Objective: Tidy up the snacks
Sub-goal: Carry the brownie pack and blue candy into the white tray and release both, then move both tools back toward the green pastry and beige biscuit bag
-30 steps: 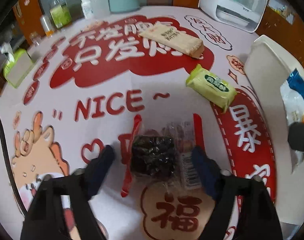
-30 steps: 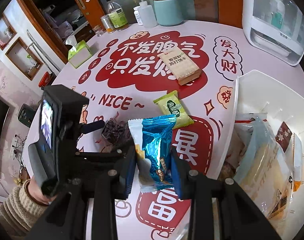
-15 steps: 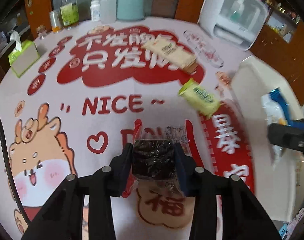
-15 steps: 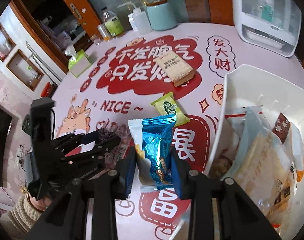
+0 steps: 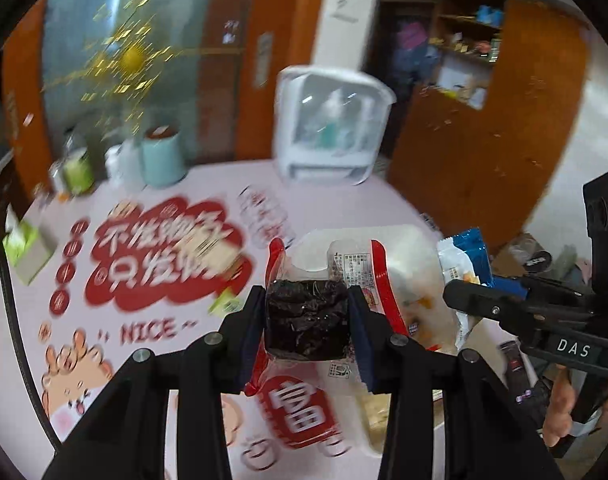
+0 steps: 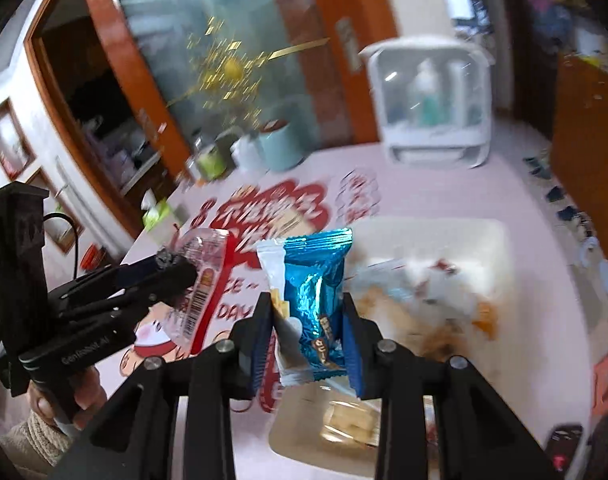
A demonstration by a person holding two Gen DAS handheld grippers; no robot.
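printed tablecloth (image 5: 152,320) | left gripper (image 5: 307,320) clamps dark snack (image 5: 307,322); right gripper (image 6: 307,332) clamps blue packet (image 6: 315,300)

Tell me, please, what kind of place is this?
Probably a home dining room or kitchen: a table under a festive printed tablecloth, a white countertop cabinet with bottles inside, and cluttered wooden shelves behind.

The left tool (image 5: 307,318) is black with blue pads, clamping a dark, nearly black snack (image 5: 307,322) in a clear wrapper edged red. The right tool (image 6: 307,334) grips a shiny blue and white packet (image 6: 313,304). The tabletop (image 5: 208,200) is pale pink with red and white lettering; the bin (image 6: 475,240) looks white, though blurred.
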